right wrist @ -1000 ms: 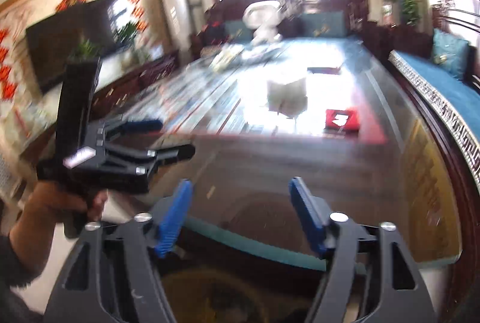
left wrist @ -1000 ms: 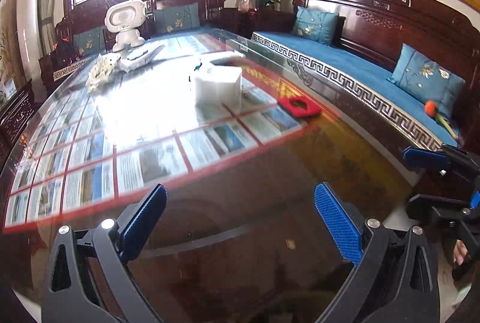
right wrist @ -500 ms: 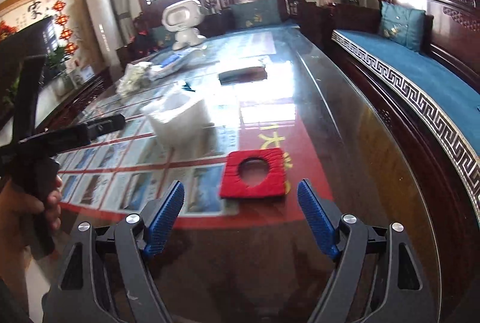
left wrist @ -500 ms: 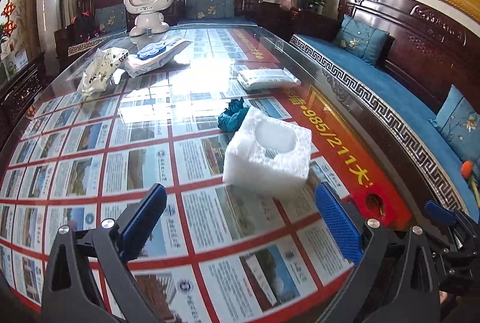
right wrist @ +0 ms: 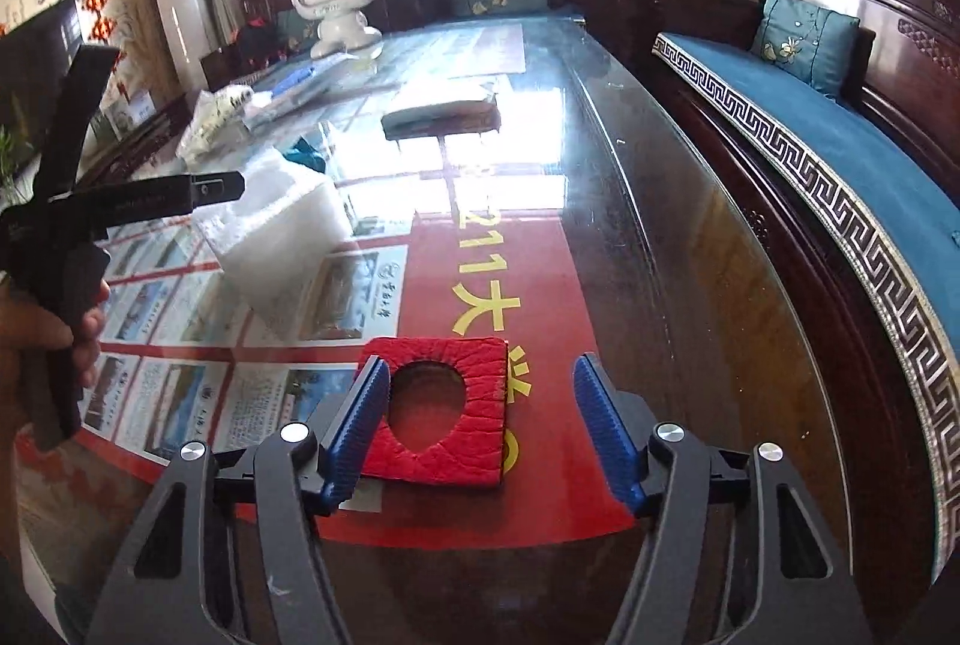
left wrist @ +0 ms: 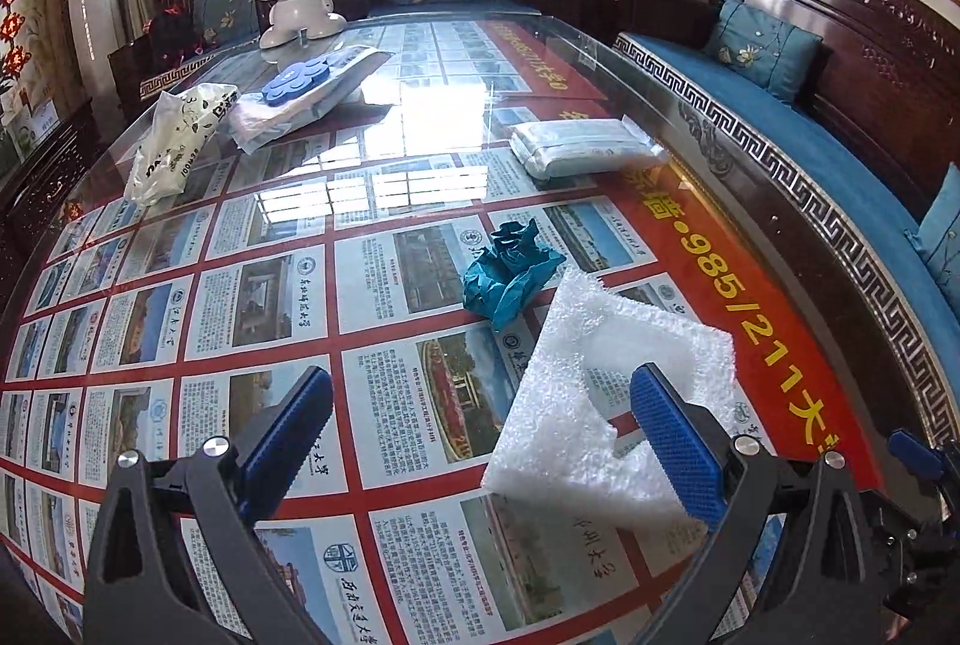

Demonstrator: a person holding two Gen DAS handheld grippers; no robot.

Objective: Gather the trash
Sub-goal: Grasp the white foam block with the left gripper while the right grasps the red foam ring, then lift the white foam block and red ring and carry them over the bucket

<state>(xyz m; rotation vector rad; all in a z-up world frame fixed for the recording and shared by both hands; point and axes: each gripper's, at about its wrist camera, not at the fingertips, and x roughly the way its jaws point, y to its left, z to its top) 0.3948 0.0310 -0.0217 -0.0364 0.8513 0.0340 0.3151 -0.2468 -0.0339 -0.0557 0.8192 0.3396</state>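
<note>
The left hand-held gripper point(left wrist: 474, 423) hangs with its jaws spread wide and empty above the glass-topped bench point(left wrist: 420, 153). A white foam block with a round hollow point(left wrist: 600, 405) lies just ahead, under its right finger and not centred in the gap. A crumpled teal paper wad point(left wrist: 510, 273) sits just beyond the block. The right hand-held gripper point(right wrist: 480, 423), likewise wide and empty, straddles a flat red square pad with a hole point(right wrist: 450, 417); its left finger appears to be at the pad's edge. To grasp well, the left one should probably shift right until the block sits between both fingers, then descend and close gently, since foam likely crushes or slips. The thin pad may need pinching at its raised edge.
</note>
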